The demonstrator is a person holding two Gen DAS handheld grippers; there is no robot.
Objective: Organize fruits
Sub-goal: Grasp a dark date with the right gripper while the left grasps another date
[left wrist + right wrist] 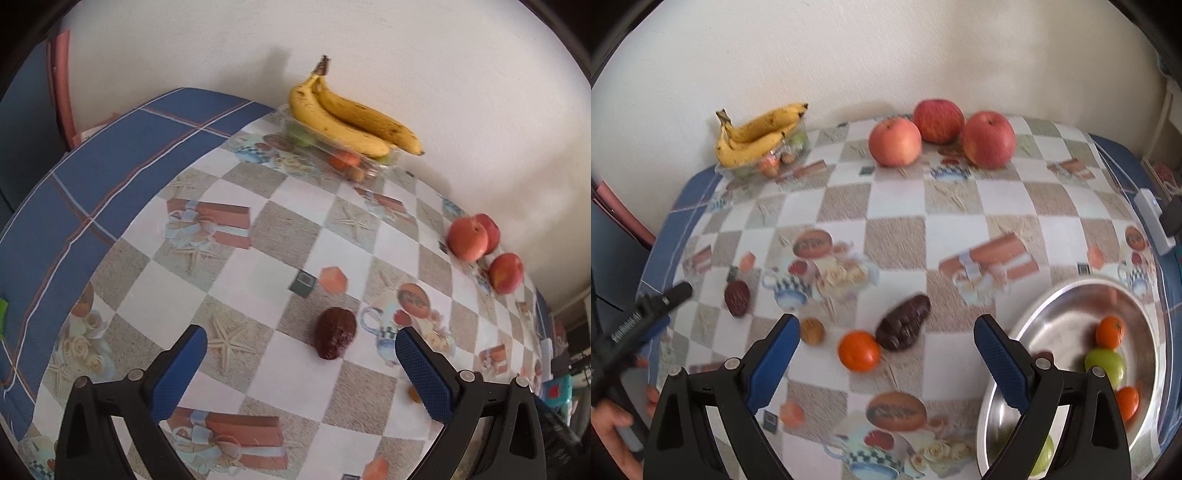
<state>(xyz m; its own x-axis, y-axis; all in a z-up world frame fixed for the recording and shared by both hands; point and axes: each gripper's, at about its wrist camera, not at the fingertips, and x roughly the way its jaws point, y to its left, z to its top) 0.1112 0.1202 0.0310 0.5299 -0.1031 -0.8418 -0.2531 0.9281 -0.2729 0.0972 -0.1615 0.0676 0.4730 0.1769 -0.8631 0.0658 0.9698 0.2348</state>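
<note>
1. Left gripper point(301, 341): blue-padded jaws spread wide and empty above the checkered patterned tablecloth point(332, 240), framing a small dark brown wrinkled fruit point(335, 333) that lies apart from both pads.
2. Right gripper point(886, 332): jaws likewise released, holding nothing; between them lie a round orange tangerine point(858, 350) touching an elongated dark brown wrinkled fruit point(903, 326), with a small tan nut-like fruit point(812, 331) just beside the left pad.
3. Round shiny metal bowl point(1052, 299): near the table's right front corner, already holding tangerines and green fruits.
4. Far edge, by the wall: three red-pink apples point(940, 120); a yellow banana bunch point(757, 134) resting on a clear plastic tray point(738, 171).
5. Handling, as judged: the tangerine is probably light, soft-skinned and prone to roll; grip across its widest girth, gently.
</note>
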